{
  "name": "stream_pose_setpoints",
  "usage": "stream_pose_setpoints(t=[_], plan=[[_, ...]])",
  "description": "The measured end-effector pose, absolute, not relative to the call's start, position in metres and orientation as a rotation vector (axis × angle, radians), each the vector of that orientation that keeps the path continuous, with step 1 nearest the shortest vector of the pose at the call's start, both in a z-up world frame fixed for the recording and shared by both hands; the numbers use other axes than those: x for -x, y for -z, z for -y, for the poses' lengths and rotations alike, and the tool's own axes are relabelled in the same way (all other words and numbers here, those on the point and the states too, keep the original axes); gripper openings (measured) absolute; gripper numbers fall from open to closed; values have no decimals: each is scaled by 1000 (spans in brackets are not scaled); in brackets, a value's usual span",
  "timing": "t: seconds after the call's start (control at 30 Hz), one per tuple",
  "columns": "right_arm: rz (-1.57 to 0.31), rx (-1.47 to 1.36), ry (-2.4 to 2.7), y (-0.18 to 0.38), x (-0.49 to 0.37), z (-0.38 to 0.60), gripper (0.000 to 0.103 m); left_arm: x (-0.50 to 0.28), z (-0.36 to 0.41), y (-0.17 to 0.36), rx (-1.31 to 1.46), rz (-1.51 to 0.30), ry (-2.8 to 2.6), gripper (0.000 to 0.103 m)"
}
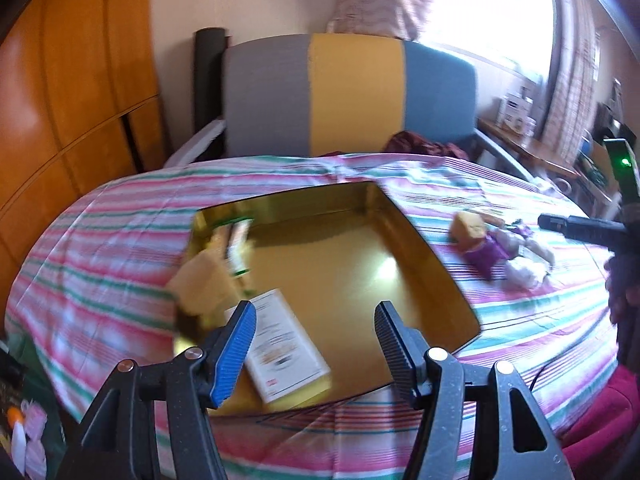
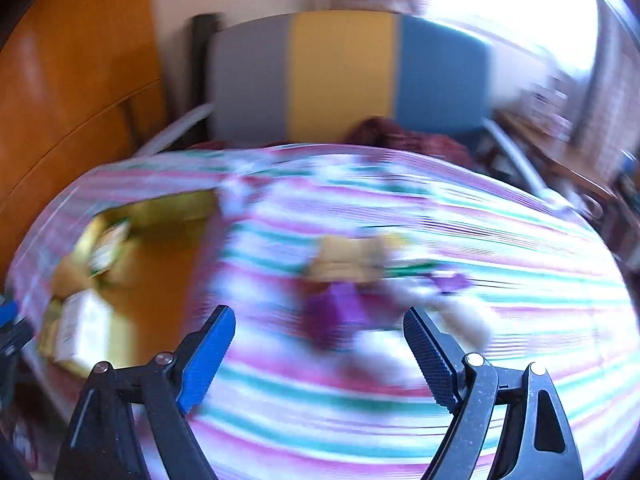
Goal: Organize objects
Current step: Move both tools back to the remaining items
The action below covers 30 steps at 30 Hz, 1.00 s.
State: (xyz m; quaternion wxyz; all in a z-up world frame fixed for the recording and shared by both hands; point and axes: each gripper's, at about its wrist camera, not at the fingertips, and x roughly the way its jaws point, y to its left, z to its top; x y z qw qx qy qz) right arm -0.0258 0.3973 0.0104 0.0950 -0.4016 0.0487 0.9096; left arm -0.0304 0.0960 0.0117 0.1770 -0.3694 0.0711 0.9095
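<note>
Both tongs, left tongs (image 1: 316,344) and right tongs (image 2: 320,354), gape empty; shiny gold tin (image 1: 420,248) holds boxes.

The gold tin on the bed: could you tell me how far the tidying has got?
Done: the gold tin already holds a white booklet and some yellowish packets at its left end. In hand: nothing; the left gripper and right gripper are both open and empty. Left: the purple doll and a yellow piece beside it lie on the striped sheet.
</note>
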Motion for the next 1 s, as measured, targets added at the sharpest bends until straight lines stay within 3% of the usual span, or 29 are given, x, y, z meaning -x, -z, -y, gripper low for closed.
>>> stream_pose_setpoints(t=[0.4,0.6,1.0], plan=[[-512,1023,-2358,31,-15,-558,87,54,-208,-20,1082,-248,-2338,61],[-627,999,-2370,26,-24,-570,88,70,-275,-1,1139,-337,-2184,56],[-701,1029,-2396,27,-21,-570,89,94,-364,55,1208,-579,-1992,55]])
